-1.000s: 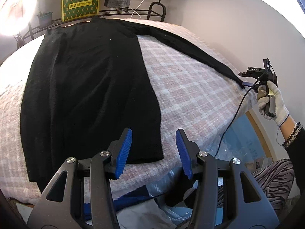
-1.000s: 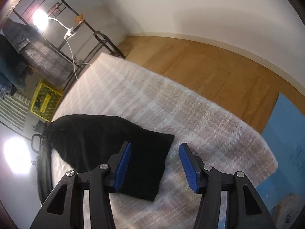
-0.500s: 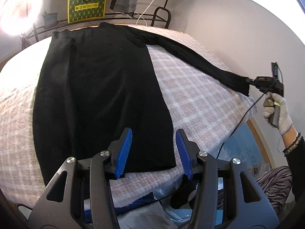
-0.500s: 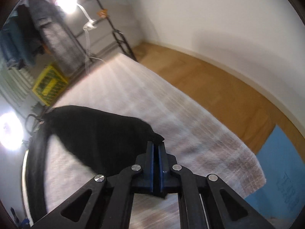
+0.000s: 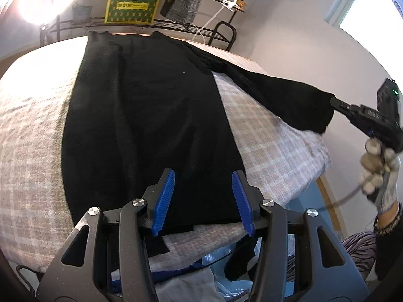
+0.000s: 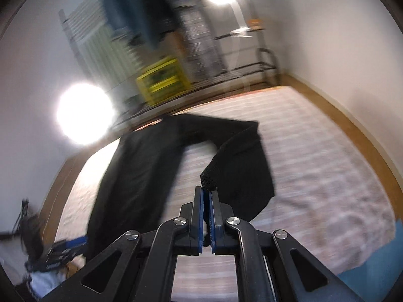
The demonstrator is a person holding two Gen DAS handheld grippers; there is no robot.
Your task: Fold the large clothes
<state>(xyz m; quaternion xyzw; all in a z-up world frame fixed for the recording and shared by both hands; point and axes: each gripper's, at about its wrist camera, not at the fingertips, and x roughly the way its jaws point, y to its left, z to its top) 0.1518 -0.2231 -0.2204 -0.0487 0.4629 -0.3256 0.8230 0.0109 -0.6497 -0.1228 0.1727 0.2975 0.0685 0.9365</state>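
Observation:
A large black garment (image 5: 151, 115) lies flat on a bed with a pink-and-white checked cover (image 5: 272, 141). My left gripper (image 5: 203, 201) is open, its blue pads straddling the garment's near hem without closing on it. My right gripper (image 6: 207, 196) is shut on the cuff of the black sleeve (image 6: 239, 166) and holds it lifted off the bed. In the left wrist view the right gripper (image 5: 335, 102) shows at the right with the sleeve (image 5: 289, 100) stretched to it. The left gripper (image 6: 63, 249) shows blurred at the lower left of the right wrist view.
A black metal rack (image 5: 221, 32) with a yellow-green box (image 5: 132, 5) and hanging clothes stands beyond the bed's far end. A bright lamp (image 5: 40, 2) glares at upper left. Wooden floor (image 6: 340, 105) and a white wall run along the bed's right side. Bags and fabric lie below the near edge (image 5: 201, 276).
My right gripper closed on the sleeve cuff, then lifted it and swung it over the bed. My left gripper moved forward to the garment's near hem, still open.

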